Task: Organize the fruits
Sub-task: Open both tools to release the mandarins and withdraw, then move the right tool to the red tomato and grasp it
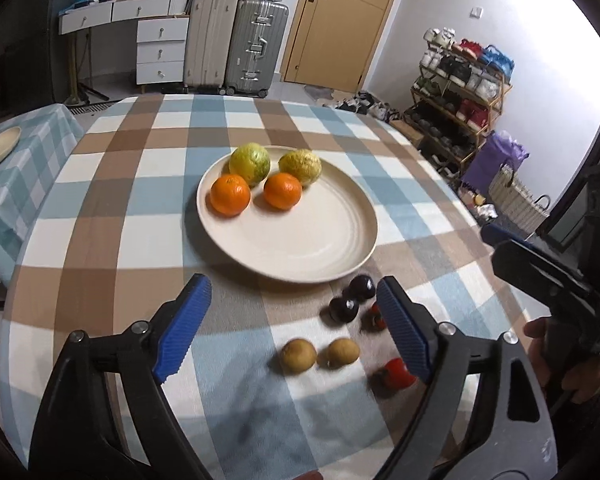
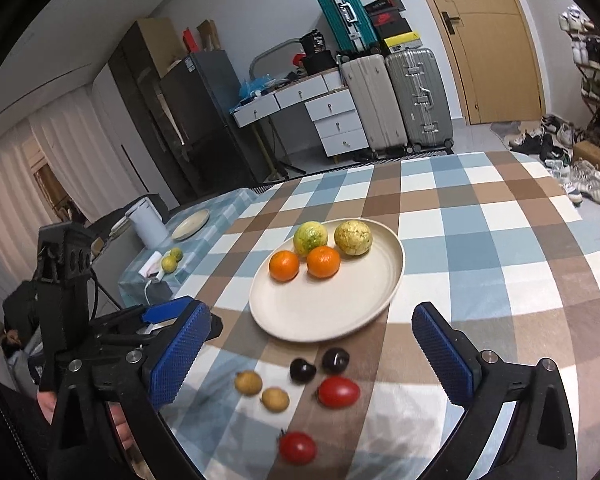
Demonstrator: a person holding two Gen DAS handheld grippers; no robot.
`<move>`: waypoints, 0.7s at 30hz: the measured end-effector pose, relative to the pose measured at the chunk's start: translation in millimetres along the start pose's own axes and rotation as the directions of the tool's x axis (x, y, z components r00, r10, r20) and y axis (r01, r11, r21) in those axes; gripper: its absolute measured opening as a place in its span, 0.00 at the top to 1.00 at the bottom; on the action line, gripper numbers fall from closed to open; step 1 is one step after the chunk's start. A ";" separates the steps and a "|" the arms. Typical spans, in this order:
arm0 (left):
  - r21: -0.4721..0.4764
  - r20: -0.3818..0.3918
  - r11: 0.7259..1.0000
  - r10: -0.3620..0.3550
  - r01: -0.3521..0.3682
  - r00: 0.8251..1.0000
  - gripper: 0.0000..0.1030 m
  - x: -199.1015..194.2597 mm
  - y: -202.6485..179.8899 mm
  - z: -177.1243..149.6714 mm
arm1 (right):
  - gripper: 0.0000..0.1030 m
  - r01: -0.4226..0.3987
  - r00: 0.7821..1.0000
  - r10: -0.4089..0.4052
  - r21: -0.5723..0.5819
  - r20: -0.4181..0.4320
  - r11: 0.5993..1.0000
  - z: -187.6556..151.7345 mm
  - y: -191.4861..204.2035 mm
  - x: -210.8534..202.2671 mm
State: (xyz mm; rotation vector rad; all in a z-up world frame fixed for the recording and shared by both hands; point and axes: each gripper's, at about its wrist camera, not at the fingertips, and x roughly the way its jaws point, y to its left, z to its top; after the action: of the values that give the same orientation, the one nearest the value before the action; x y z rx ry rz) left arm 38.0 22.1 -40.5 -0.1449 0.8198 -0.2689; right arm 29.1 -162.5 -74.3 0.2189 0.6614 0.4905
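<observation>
A cream plate (image 1: 320, 240) (image 2: 332, 304) on the checked tablecloth holds two oranges (image 1: 230, 195) (image 2: 284, 266) and two yellow-green fruits (image 1: 250, 162) (image 2: 310, 237) at its far side. On the cloth in front of it lie two dark plums (image 1: 343, 309) (image 2: 302, 370), two brown longans (image 1: 298, 355) (image 2: 248, 383) and two red tomatoes (image 1: 398, 372) (image 2: 339, 391). My left gripper (image 1: 291, 284) is open and empty, above the small fruits. My right gripper (image 2: 311, 312) is wide open and empty, over the plate's near rim.
A second table at the left carries a cream plate (image 2: 191, 224), yellow-green fruits (image 2: 171, 260) and a white kettle (image 2: 148, 226). Suitcases (image 1: 256, 52), a drawer desk and a door stand behind; a shoe rack (image 1: 460, 92) is at the right. The two grippers are side by side.
</observation>
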 end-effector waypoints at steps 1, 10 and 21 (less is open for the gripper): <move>0.000 0.001 1.000 0.003 -0.003 1.000 0.18 -0.1 -0.2 -2.0 | 0.00 0.002 1.000 -0.002 -0.007 0.001 1.000 -3.2 1.0 -2.2; -0.034 0.005 0.999 0.018 -0.018 1.000 0.02 -5.4 6.1 -28.2 | 0.00 0.015 0.999 -0.016 -0.030 -0.028 0.999 -44.0 2.8 -14.2; -0.050 -0.064 0.998 0.046 -0.050 0.997 0.02 5.2 17.7 -71.2 | 0.00 0.026 0.989 -0.034 -0.056 -0.144 0.998 -91.9 6.0 0.5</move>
State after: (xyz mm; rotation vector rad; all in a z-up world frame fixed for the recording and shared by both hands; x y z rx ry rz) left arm -7.9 35.8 -96.3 -0.1656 0.8916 -0.2080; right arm -31.0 -153.4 -143.4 0.1232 0.7914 0.4977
